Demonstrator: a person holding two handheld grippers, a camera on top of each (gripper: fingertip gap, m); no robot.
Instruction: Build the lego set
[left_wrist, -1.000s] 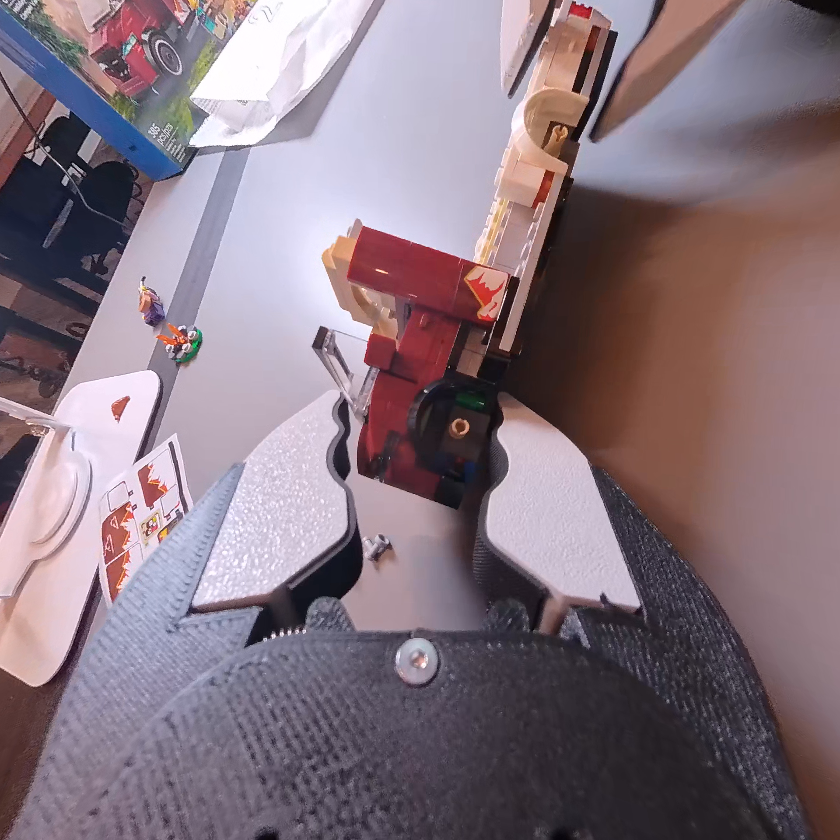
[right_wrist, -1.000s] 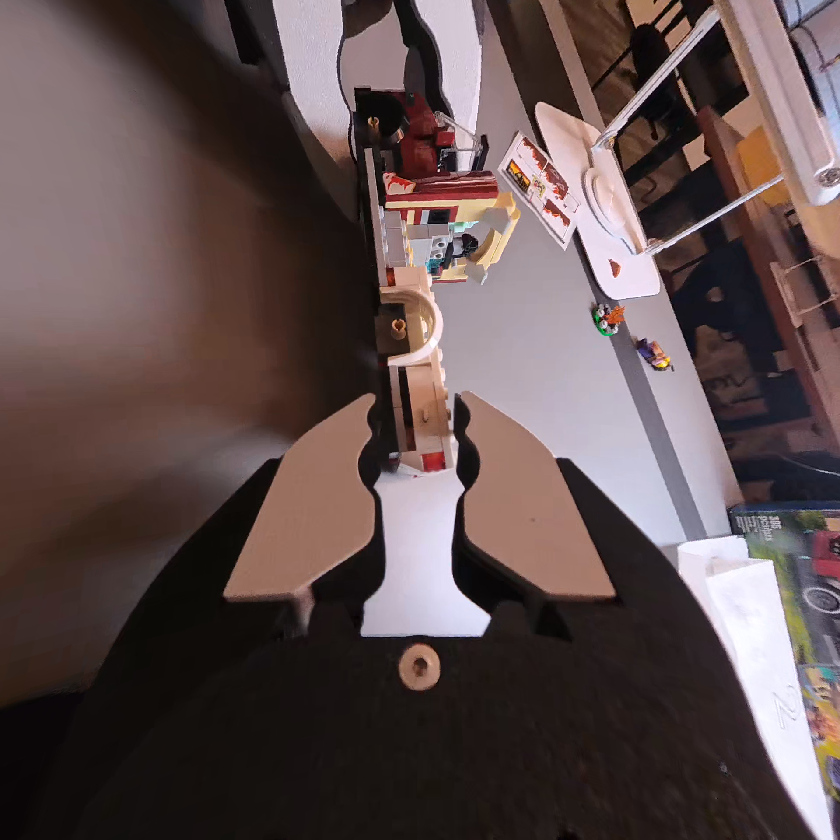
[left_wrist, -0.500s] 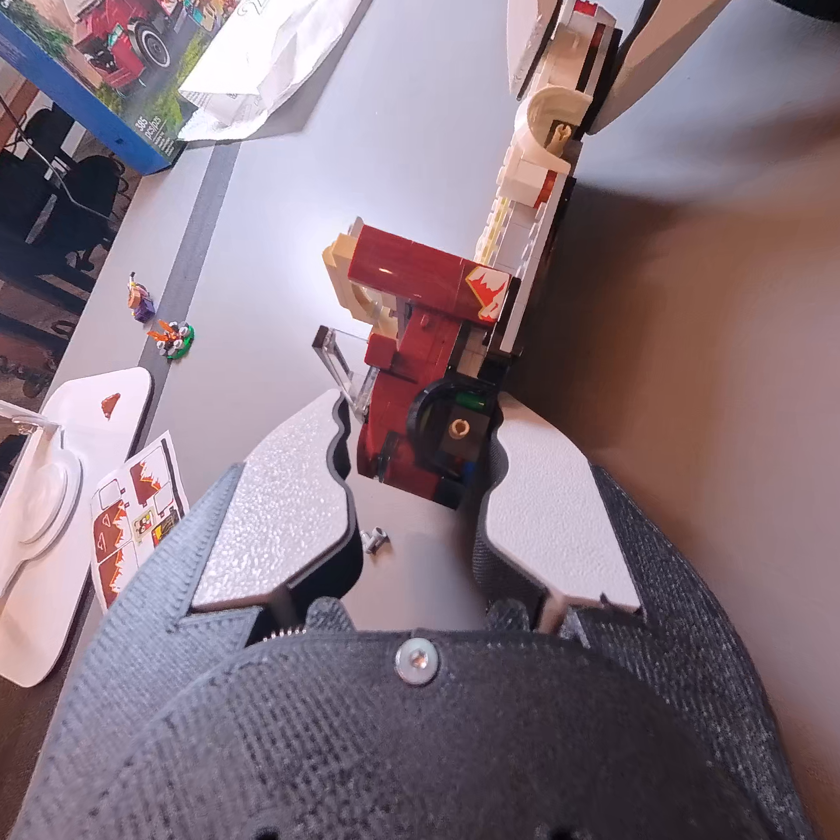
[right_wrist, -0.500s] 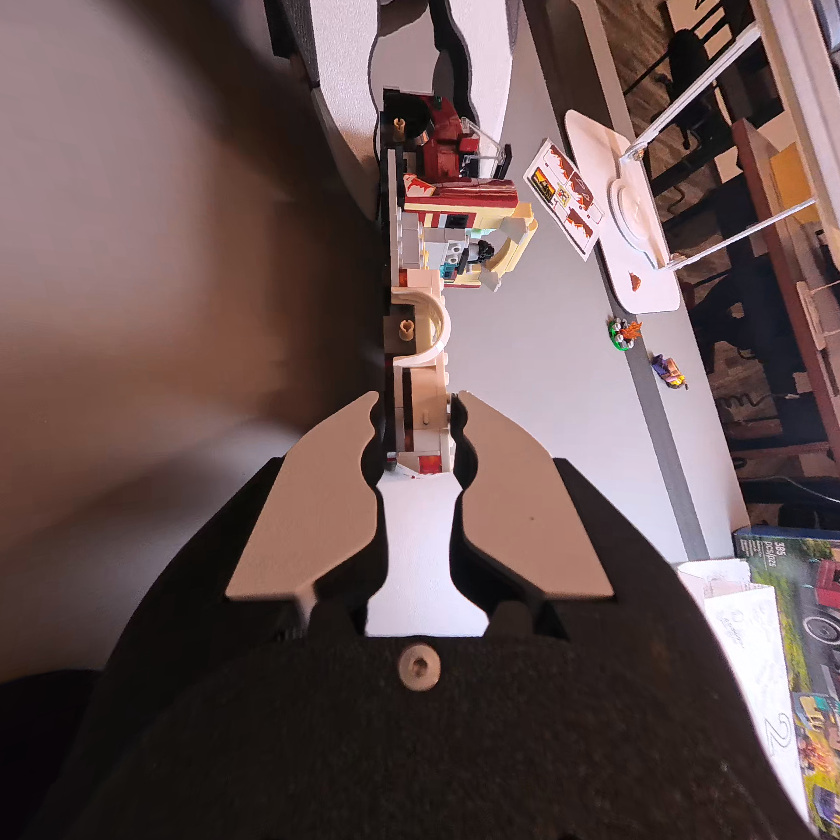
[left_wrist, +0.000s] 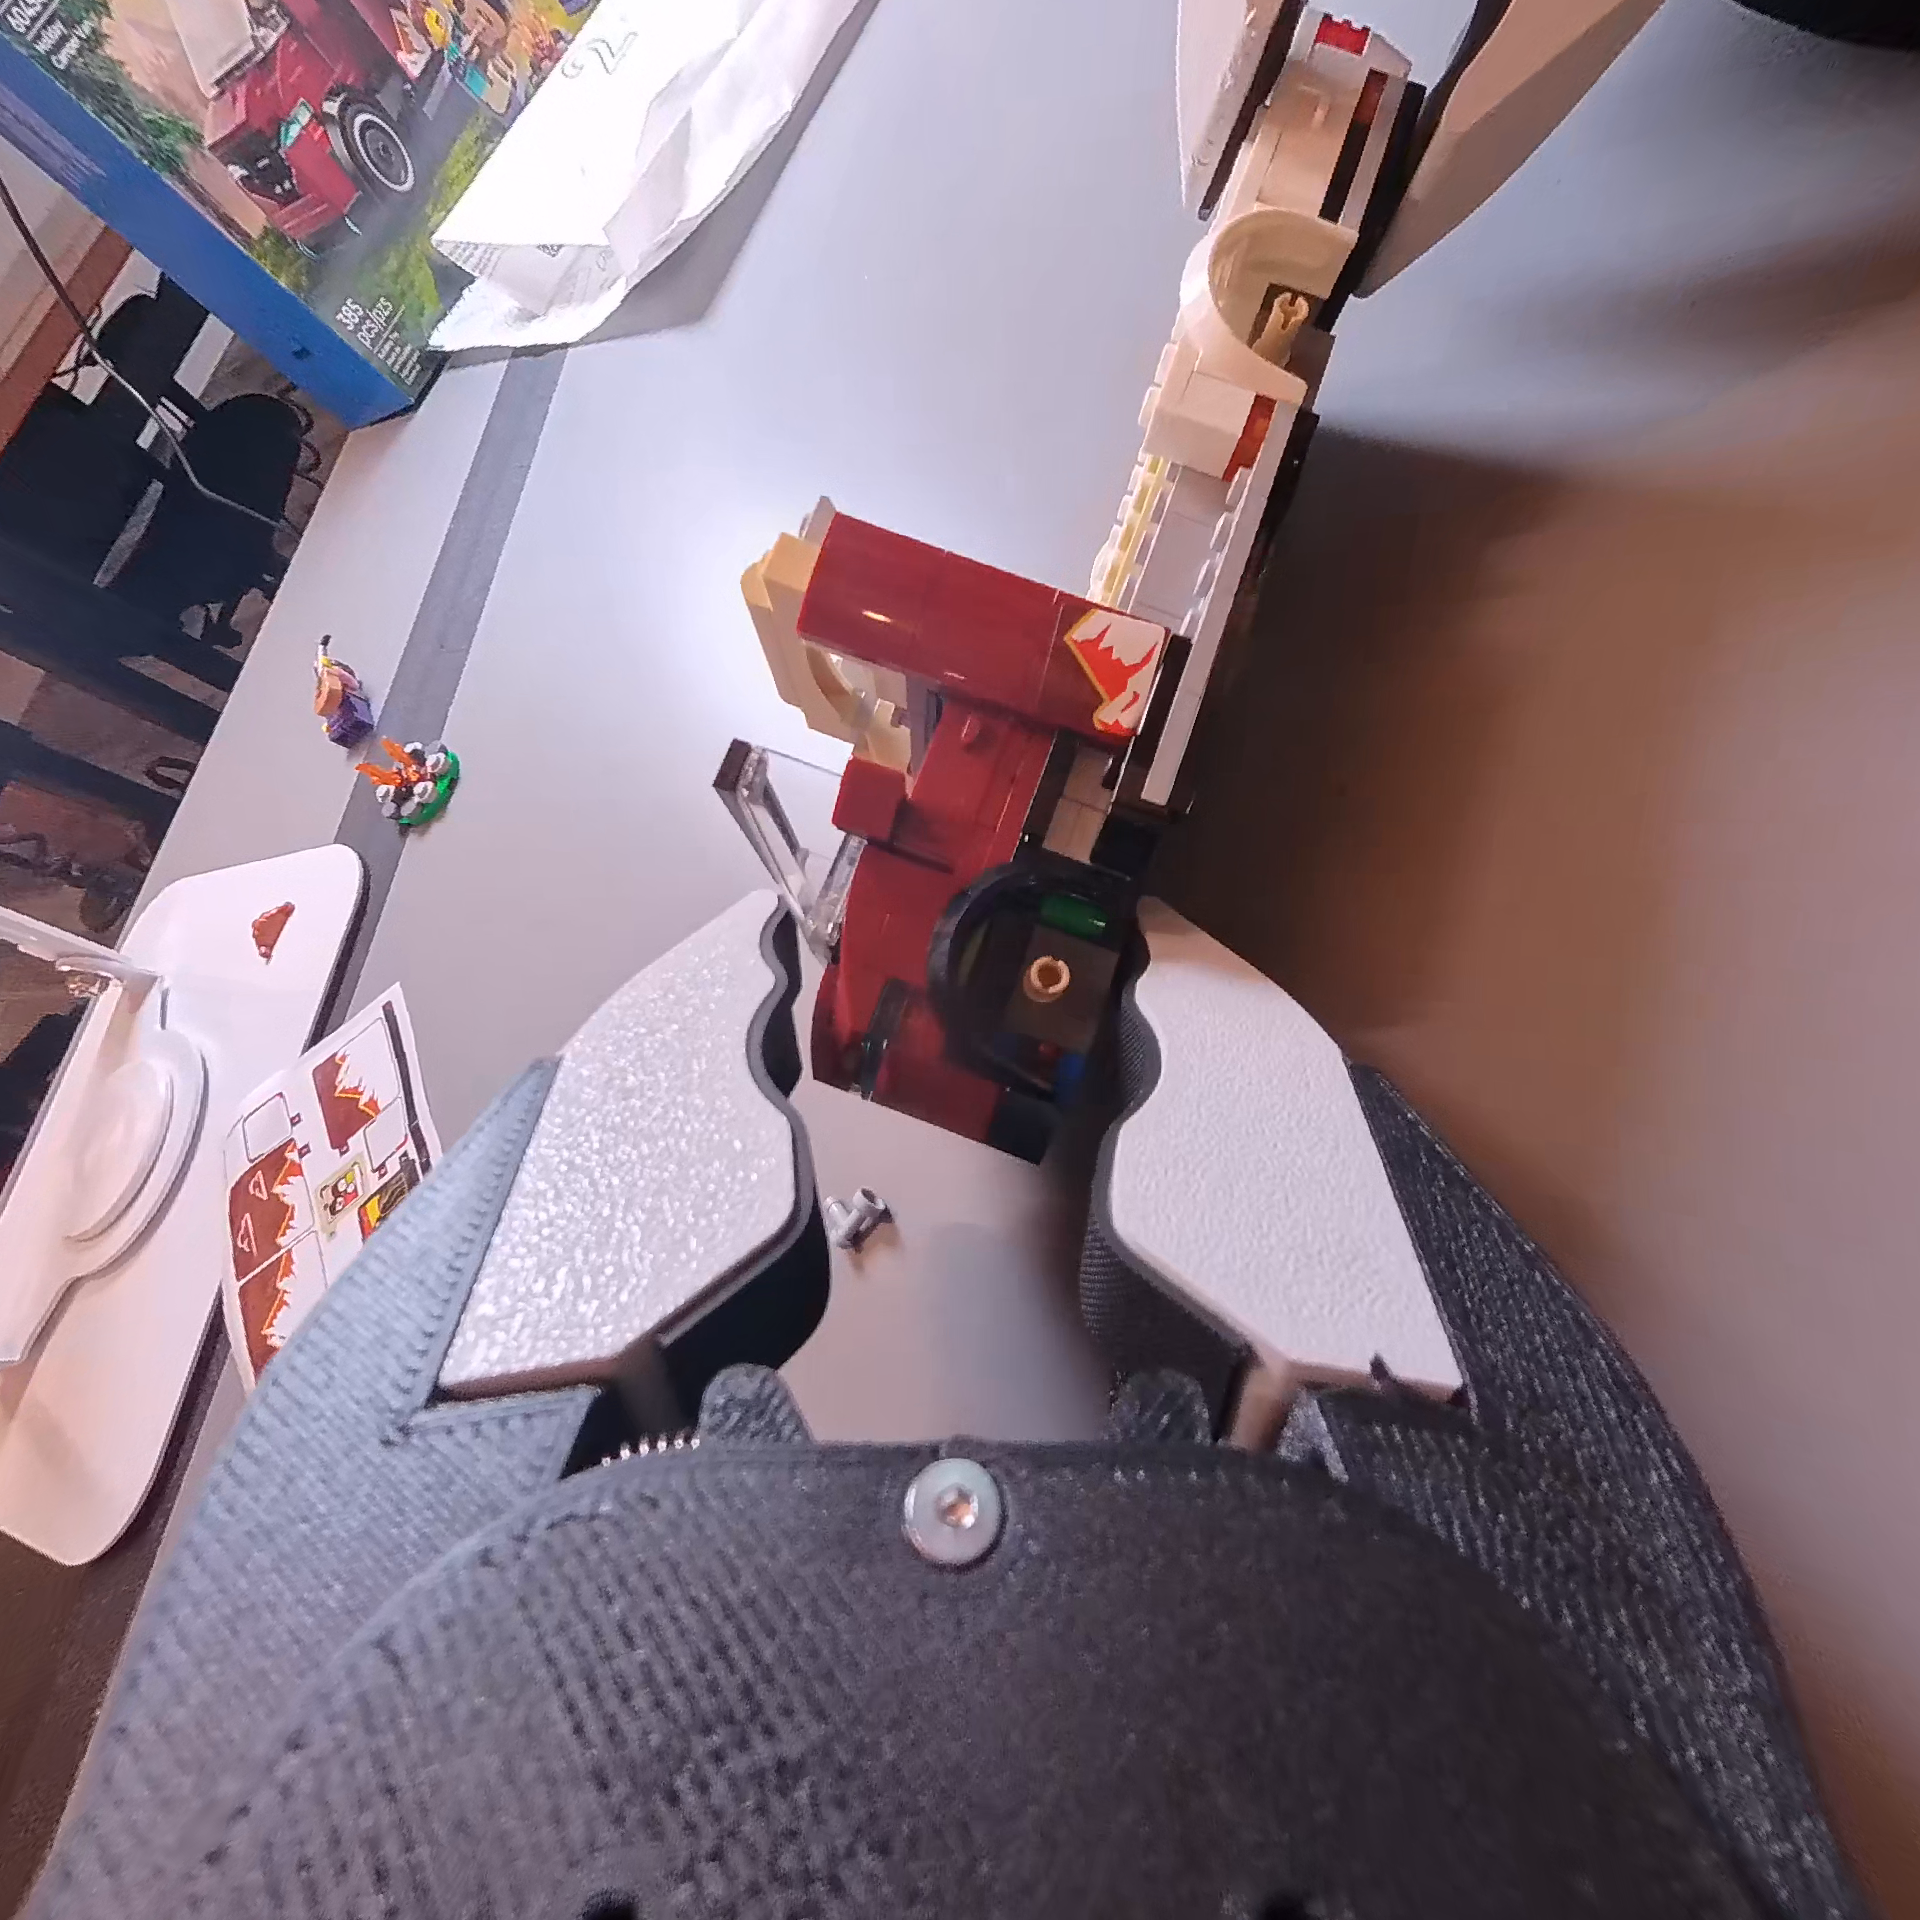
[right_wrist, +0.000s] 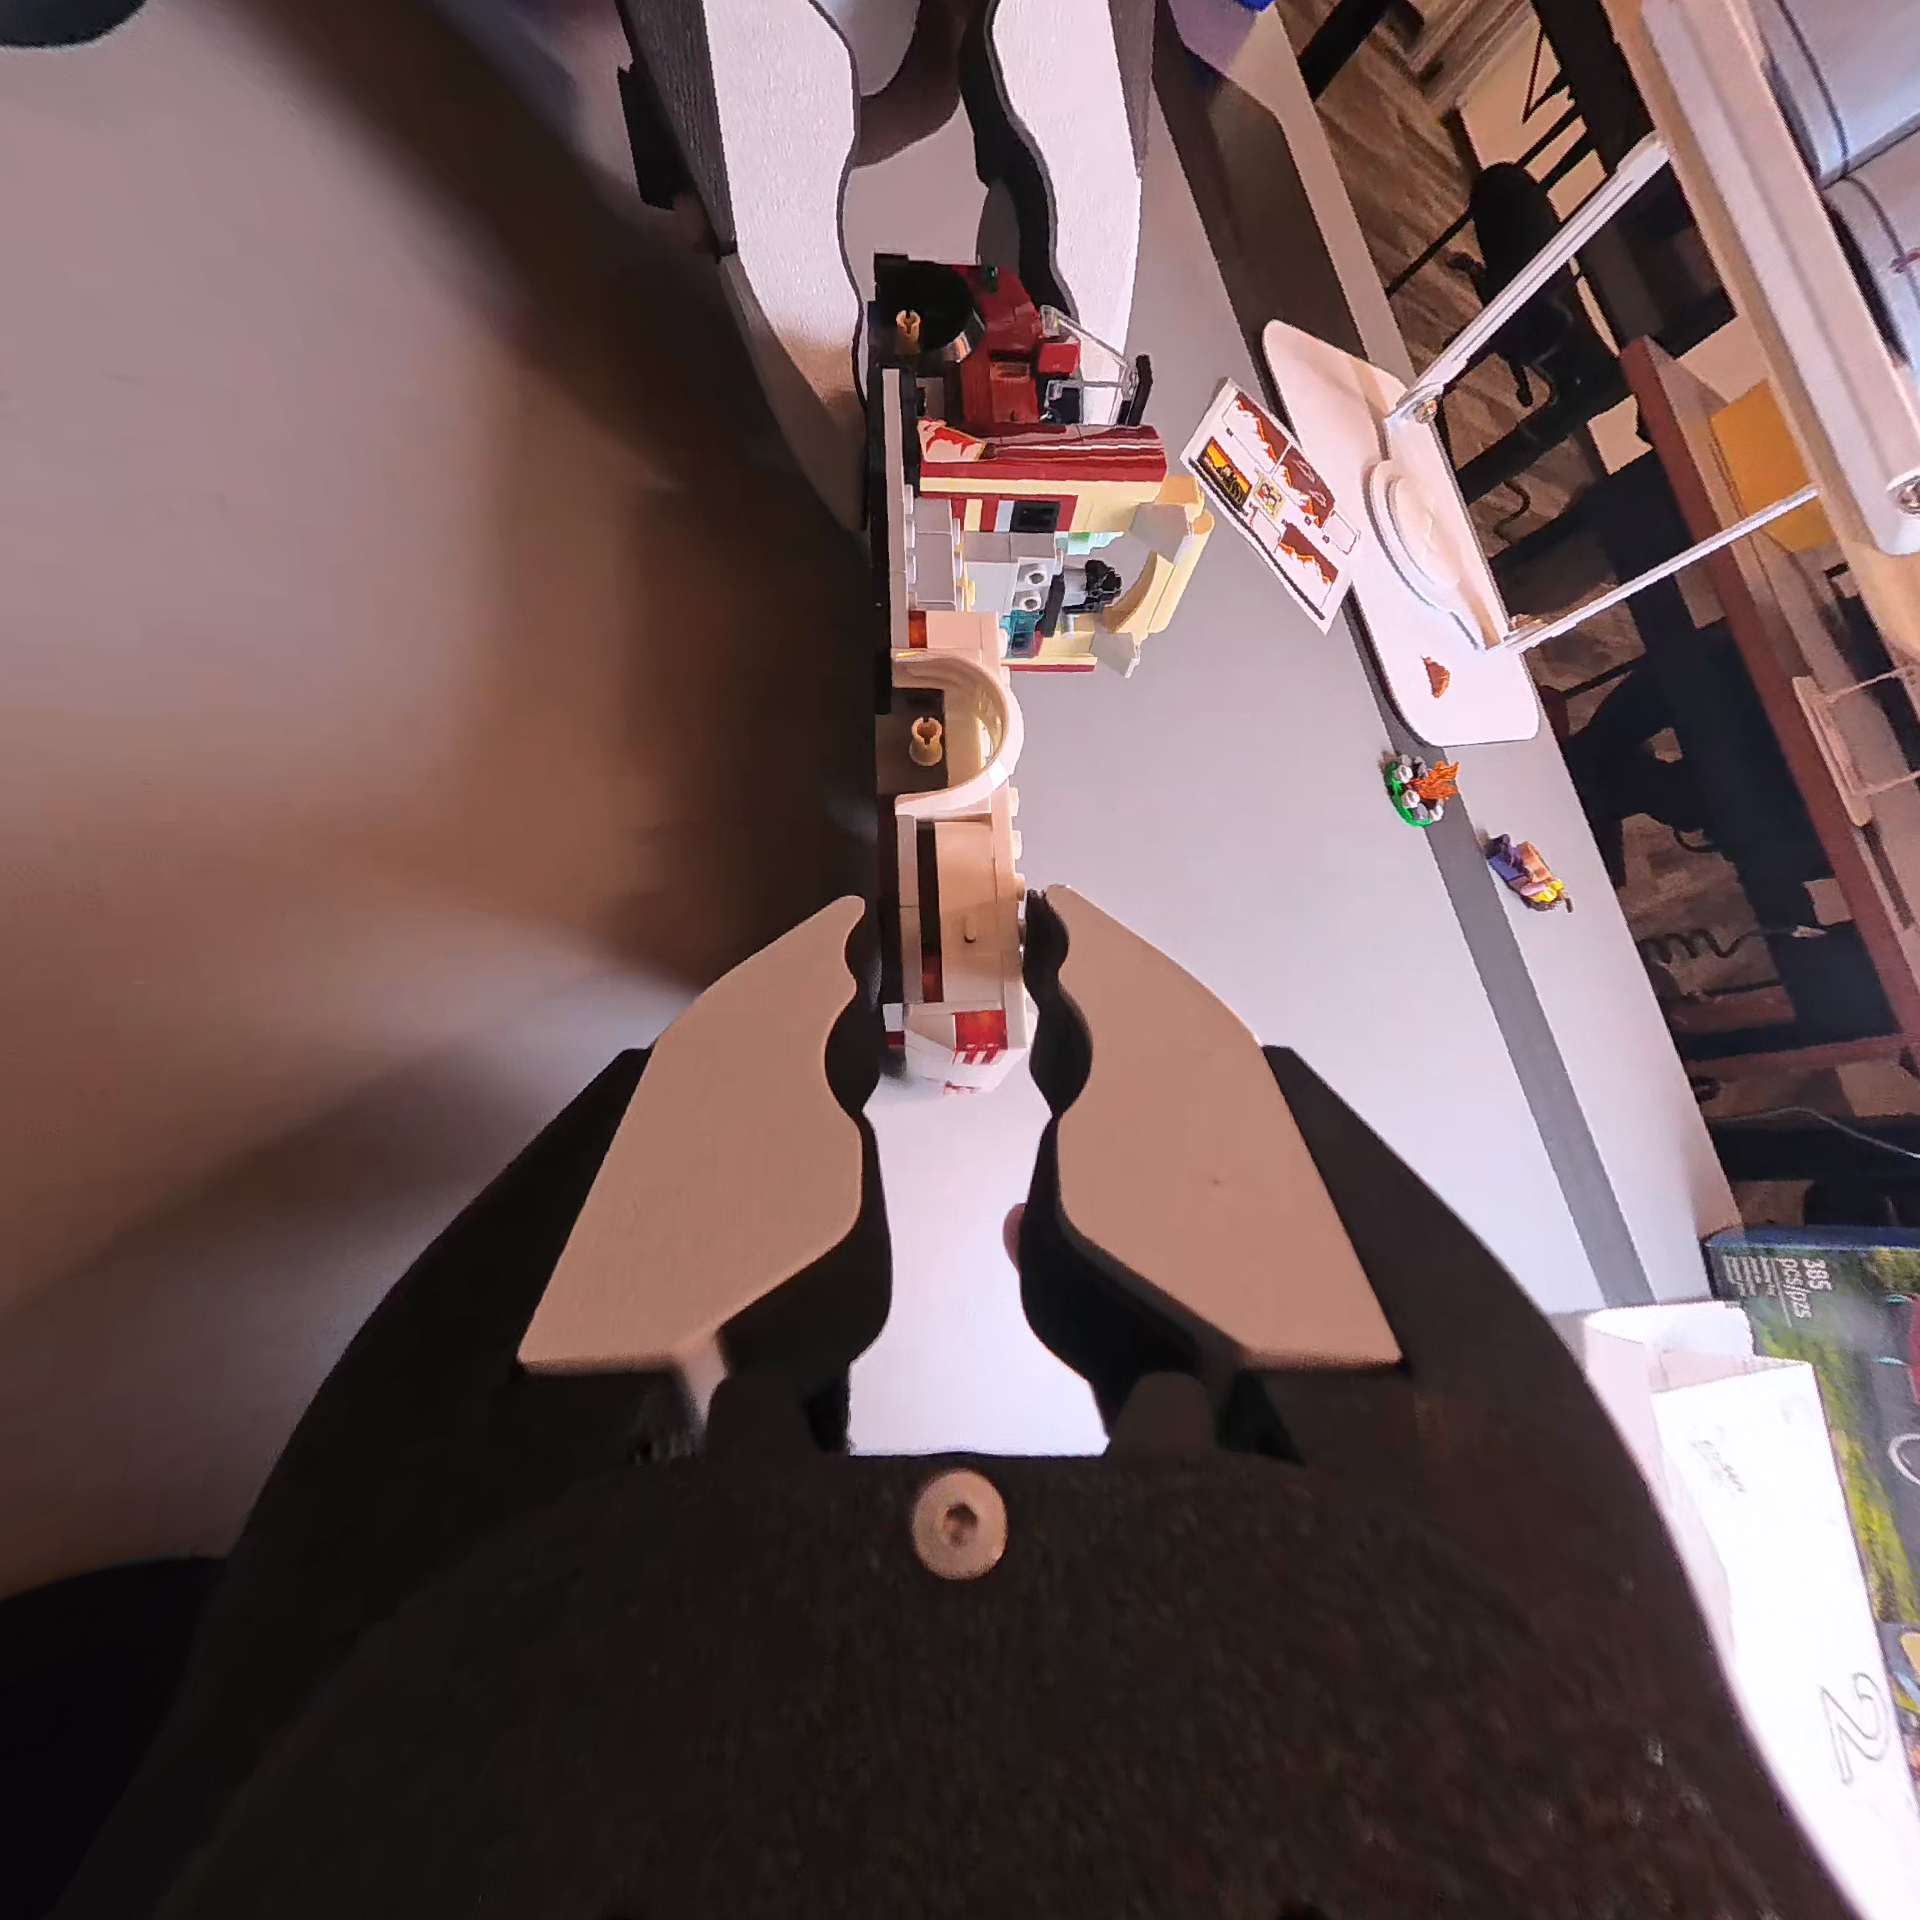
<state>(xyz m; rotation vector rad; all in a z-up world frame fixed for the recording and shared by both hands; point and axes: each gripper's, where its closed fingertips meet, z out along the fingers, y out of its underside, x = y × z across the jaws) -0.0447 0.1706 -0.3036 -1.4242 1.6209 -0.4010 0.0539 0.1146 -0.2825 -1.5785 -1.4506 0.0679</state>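
1. Grey-padded, the left gripper (left_wrist: 951, 997) is clamped on the dark red front end of the lego truck (left_wrist: 997, 810), which is held up off the table.
2. At the truck's other end, toward 12 o'clock in the left wrist view, the right gripper (right_wrist: 951, 956) pinches the white rear section between both fingers.
3. Below the left fingers, at 6 o'clock from the truck's nose, a small grey lego pin (left_wrist: 857, 1214) lies on the grey table (left_wrist: 935, 416).
4. At 9 o'clock sit a sticker sheet (left_wrist: 322, 1174) and a white stand base (left_wrist: 135, 1143) bearing one dark red piece (left_wrist: 272, 925).
5. Two tiny lego builds, a green-based one (left_wrist: 414, 777) and a purple one (left_wrist: 341, 694), sit by a darker strip in the tabletop.
6. At 11 o'clock lie a white paper bag (left_wrist: 644, 177) and the blue set box (left_wrist: 239, 177).
7. Beyond the table edge, dark office chairs (right_wrist: 1517, 218) stand on a wood-pattern floor.
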